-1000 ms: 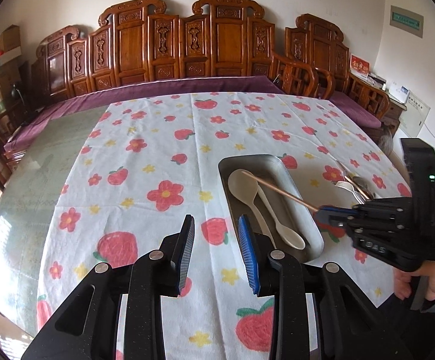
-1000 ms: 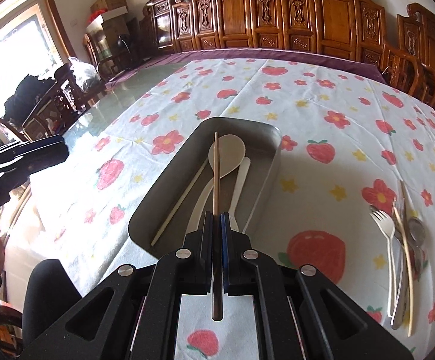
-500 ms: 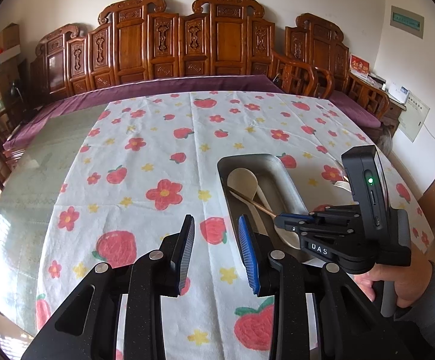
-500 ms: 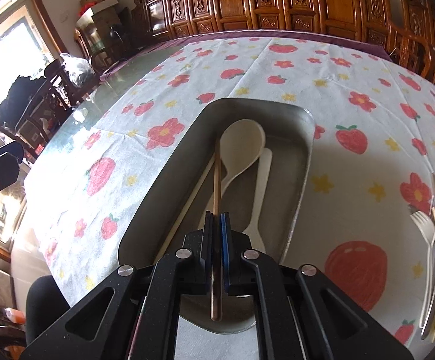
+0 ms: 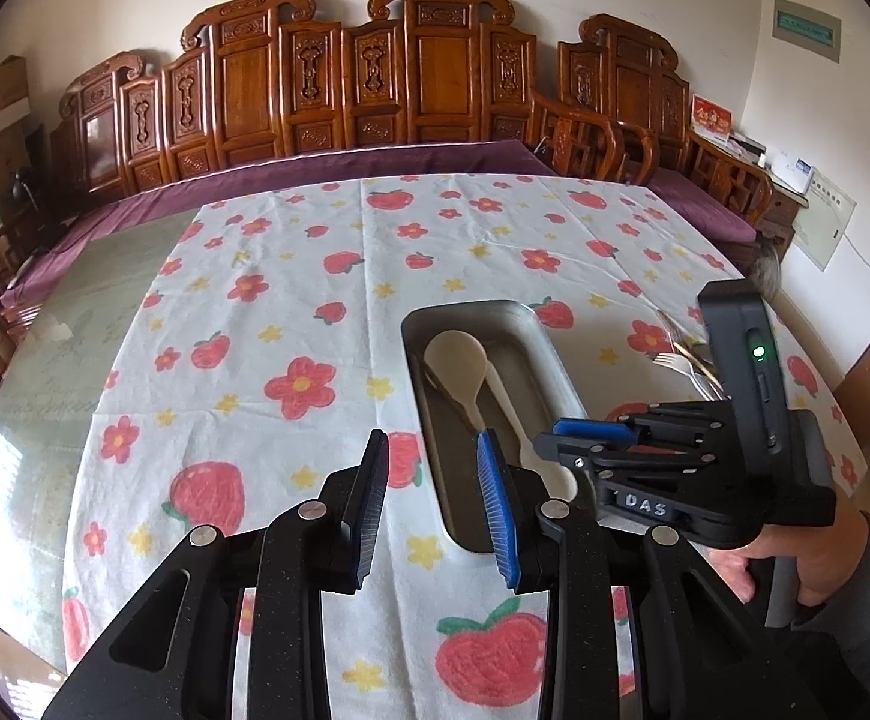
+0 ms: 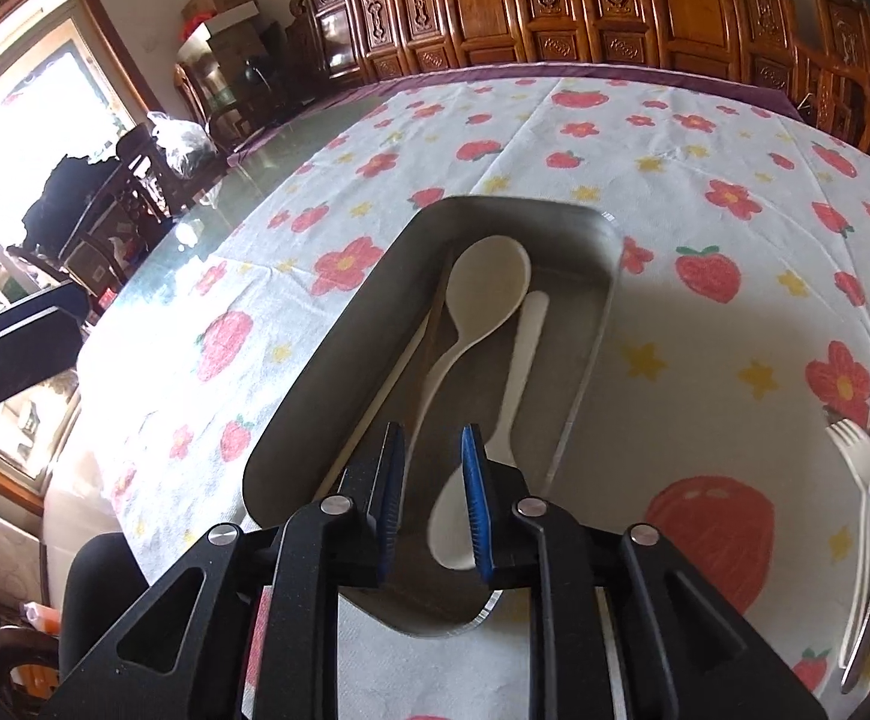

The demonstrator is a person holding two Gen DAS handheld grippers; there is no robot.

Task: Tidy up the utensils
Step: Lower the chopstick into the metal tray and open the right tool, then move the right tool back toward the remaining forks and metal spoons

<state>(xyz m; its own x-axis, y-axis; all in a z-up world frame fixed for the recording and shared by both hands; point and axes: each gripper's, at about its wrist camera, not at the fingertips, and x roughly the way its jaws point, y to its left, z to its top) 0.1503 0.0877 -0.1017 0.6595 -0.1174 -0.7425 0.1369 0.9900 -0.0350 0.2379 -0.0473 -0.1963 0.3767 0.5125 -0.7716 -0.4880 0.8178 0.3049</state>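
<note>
A grey metal tray (image 6: 585, 228) (image 5: 561, 360) lies on the strawberry tablecloth. In it lie two cream spoons (image 6: 483, 294) (image 5: 459, 360), one large and one slimmer (image 6: 525, 348), and chopsticks (image 6: 387, 384) along its left wall. My right gripper (image 6: 432, 504) is open and empty, low over the tray's near end; it also shows in the left wrist view (image 5: 549, 438). My left gripper (image 5: 432, 504) is open and empty, above the cloth just left of the tray. More utensils, a white fork (image 6: 858, 480) (image 5: 675, 363) among them, lie right of the tray.
Carved wooden chairs (image 5: 375, 78) line the far side of the table. Bare glass tabletop (image 5: 33, 372) shows left of the cloth. A window and dark chairs (image 6: 93, 204) stand at the left in the right wrist view.
My right gripper came down over the tray, opened and let go of the brown chopstick, which now lies in the tray. The left gripper has stayed put.
</note>
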